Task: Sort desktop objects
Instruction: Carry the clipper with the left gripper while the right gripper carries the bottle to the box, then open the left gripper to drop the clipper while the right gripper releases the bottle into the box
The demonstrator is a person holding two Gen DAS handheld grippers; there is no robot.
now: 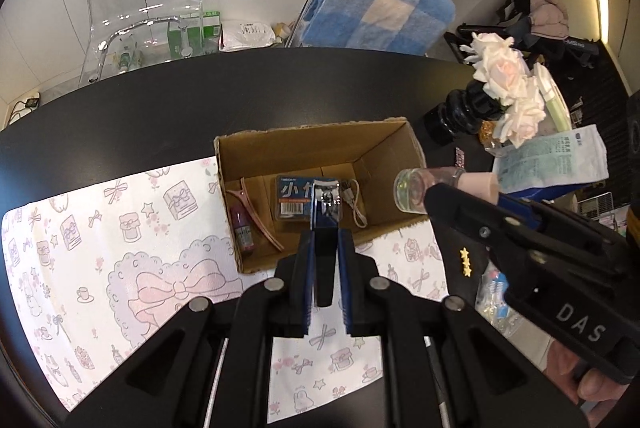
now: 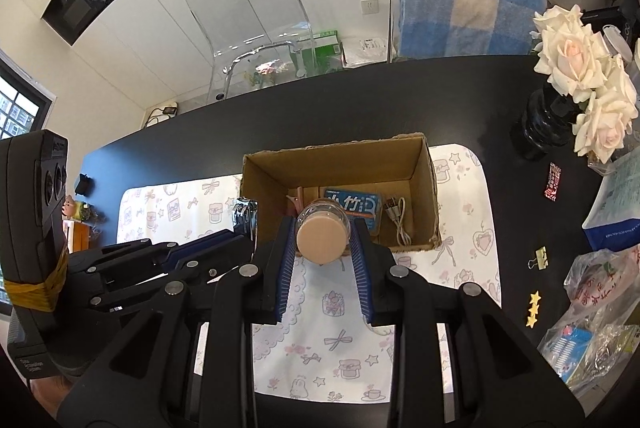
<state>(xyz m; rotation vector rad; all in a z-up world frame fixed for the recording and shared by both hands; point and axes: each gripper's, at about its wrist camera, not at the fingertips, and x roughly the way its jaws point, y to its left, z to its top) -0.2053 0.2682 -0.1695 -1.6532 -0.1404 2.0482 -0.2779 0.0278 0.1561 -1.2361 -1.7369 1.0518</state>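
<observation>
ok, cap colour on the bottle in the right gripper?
Beige-pink cap on the clear bottle; clearest in the right wrist view.

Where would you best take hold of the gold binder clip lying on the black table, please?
Grip the binder clip across its gold body, coming straight down from above: it lies flat, apart from the star sticker and bags, and its thin wire handles look too slight to pinch.

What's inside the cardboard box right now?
Inside the cardboard box: a blue packet, a pink hair clip, a small pink bottle and a white cable. The held nail clipper covers part of the packet.
</observation>
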